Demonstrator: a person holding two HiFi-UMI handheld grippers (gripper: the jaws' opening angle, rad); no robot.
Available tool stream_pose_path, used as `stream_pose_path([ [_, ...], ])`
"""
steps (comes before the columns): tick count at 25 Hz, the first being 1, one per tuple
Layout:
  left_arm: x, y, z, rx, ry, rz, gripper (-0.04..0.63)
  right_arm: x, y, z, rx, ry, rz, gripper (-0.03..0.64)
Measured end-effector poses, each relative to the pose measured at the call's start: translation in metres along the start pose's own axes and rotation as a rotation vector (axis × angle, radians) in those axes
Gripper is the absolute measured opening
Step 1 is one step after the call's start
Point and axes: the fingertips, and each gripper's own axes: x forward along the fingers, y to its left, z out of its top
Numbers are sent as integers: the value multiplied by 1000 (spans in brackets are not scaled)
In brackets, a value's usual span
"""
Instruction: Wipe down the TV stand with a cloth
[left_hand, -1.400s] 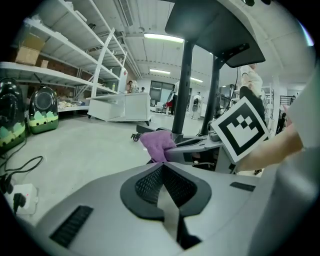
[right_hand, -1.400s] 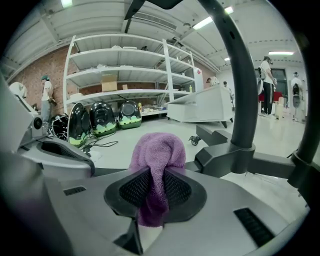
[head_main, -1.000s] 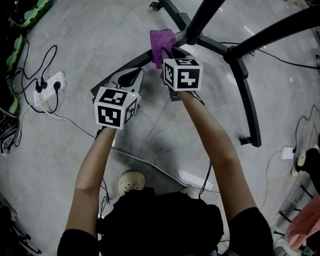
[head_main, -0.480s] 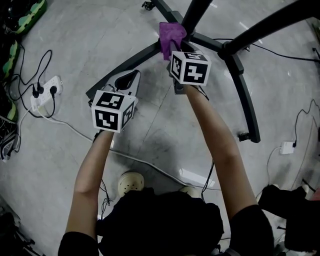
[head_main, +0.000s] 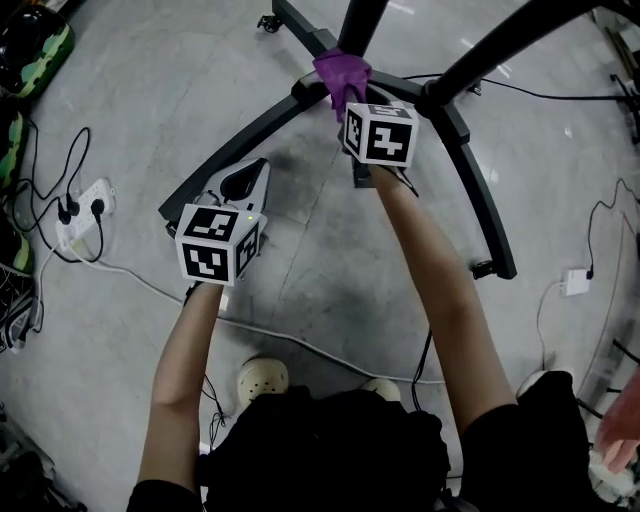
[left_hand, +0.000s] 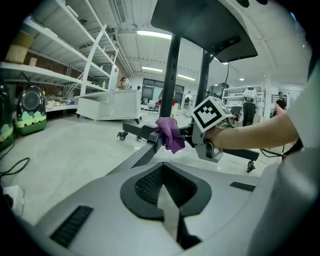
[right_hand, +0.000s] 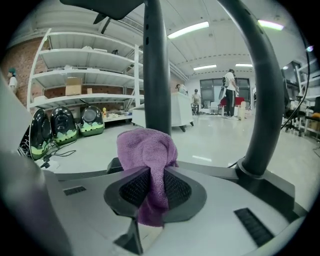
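Right gripper (head_main: 350, 100): fingers closed on a purple cloth (head_main: 342, 70); one fold is pinched between the two ribbed pads, a short tail hangs below them, and the bunched remainder stands beyond the fingertips. The cloth is pressed onto the black TV stand (head_main: 470, 140), at the joint where a long leg (head_main: 240, 140) meets the foot of an upright post (right_hand: 156, 70); seen from the right gripper view, this post rises directly behind the cloth, and a second, curved post (right_hand: 265, 100) rises ahead of the fingers and to their right.

Left gripper (head_main: 250, 178): fingers parted, with nothing between them; only the grey floor (head_main: 330, 250) shows through the gap. These fingers lie low, just beside the long leg; whether they touch it cannot be told. In the left gripper view the leg runs forward from the fingertips to the cloth, which drapes over it, with the right gripper's marker cube just to the right of the cloth.

Surroundings: a white power strip (head_main: 80, 198) with black plugs lies on the floor well to the left of the left fingers; a pale cable (head_main: 300, 345) crosses the floor behind both grippers, under the person's forearms; metal shelves (right_hand: 85, 95) stand far beyond the right fingers, to their left.
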Motion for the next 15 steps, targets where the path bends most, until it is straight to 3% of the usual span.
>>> stream_pose_path([
  [8, 5, -9, 3, 20, 7, -16, 5, 1, -48, -8, -31, 18, -94, 89],
  [15, 12, -19, -1, 26, 13, -35, 5, -12, -89, -11, 5, 23, -164, 89],
])
